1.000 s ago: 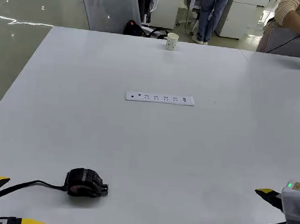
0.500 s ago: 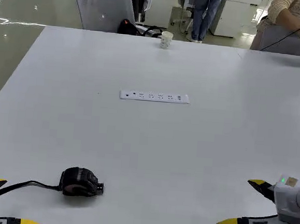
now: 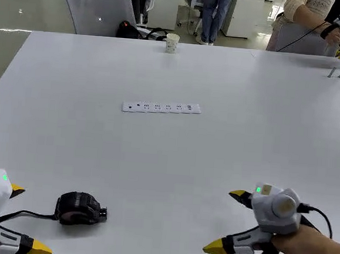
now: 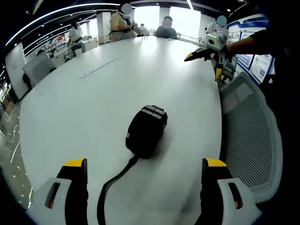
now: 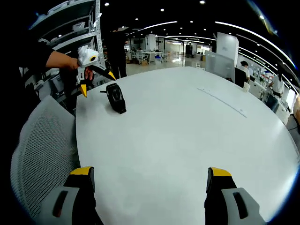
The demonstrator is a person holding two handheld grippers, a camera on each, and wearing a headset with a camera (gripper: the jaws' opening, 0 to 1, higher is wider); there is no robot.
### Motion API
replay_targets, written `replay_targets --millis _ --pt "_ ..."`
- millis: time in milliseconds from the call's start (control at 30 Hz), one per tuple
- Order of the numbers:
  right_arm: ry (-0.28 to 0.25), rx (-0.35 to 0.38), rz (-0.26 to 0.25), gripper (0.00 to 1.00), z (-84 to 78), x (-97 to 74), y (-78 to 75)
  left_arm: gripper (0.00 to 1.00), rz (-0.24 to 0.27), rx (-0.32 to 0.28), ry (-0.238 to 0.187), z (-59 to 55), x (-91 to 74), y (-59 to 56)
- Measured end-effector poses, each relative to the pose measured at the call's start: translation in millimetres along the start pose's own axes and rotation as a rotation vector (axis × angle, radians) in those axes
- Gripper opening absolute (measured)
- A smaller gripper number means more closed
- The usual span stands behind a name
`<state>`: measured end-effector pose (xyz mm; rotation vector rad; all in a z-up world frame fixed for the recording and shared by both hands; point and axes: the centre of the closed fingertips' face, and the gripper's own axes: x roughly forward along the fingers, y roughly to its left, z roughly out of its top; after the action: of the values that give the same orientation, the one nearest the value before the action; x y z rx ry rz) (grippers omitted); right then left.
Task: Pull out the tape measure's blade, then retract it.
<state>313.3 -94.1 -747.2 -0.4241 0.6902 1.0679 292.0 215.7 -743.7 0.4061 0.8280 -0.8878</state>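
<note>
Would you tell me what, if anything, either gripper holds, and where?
Nothing: the left gripper and right gripper are open, the tape measure lying free on the table.

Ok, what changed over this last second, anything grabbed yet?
Nothing grabbed. The right gripper has moved leftward over the table, toward the middle, and the left gripper has edged closer to the tape measure. Both are open. The tape measure lies untouched where it was; the power strip and paper cup have stayed put.

Left tool [image 3: 27, 219] and right tool [image 3: 221, 220] hover, jaws spread.
</note>
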Motion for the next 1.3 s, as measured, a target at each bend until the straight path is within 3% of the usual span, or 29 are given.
replay_targets --millis 133,233,467,500,600,667,700,967,1133,1200,1233,1267,1300 --pt "-0.012 -0.034 0.035 0.99 26.2 18.0 2.6 0.99 -0.025 0.085 0.046 7.8 10.3 -3.1" --pt "-0.019 -0.082 0.063 0.99 48.5 29.1 5.8 0.99 -0.049 0.116 0.054 14.7 15.8 -9.2" --pt "-0.009 -0.112 0.117 0.99 76.3 55.2 17.5 0.96 -0.088 0.157 0.059 21.6 21.5 -16.2" --pt "-0.007 -0.111 0.128 0.99 80.6 60.3 21.7 0.94 -0.09 0.185 0.061 23.0 22.7 -15.7" --pt "-0.003 -0.109 0.163 0.99 87.1 74.7 33.1 0.85 -0.097 0.201 0.044 29.4 25.3 -13.8" --pt "0.007 -0.119 0.176 0.99 88.5 84.1 40.7 0.79 -0.136 0.204 -0.006 38.6 28.0 -18.6" --pt "0.013 -0.124 0.184 0.99 88.3 87.5 43.6 0.76 -0.137 0.215 -0.005 38.7 28.5 -18.3" --pt "0.049 -0.14 0.23 0.99 96.1 112.1 62.9 0.68 -0.121 0.238 0.067 31.9 40.7 -5.7" --pt "0.046 -0.187 0.251 0.99 107.3 119.8 70.8 0.51 -0.148 0.276 0.116 28.6 50.4 -10.6" --pt "0.06 -0.208 0.261 0.97 107.3 122.4 71.9 0.4 -0.133 0.302 0.128 27.1 57.2 -7.4" --pt "0.064 -0.227 0.267 0.95 107.3 124.6 72.1 0.35 -0.081 0.335 0.146 27.4 58.6 2.6" --pt "0.067 -0.233 0.263 0.93 107.3 126.2 71.4 0.33 -0.104 0.343 0.14 28.8 59.2 -0.4" --pt "0.071 -0.237 0.265 0.92 107.3 128.3 71.2 0.32 -0.094 0.316 0.144 27.6 59.1 0.8"
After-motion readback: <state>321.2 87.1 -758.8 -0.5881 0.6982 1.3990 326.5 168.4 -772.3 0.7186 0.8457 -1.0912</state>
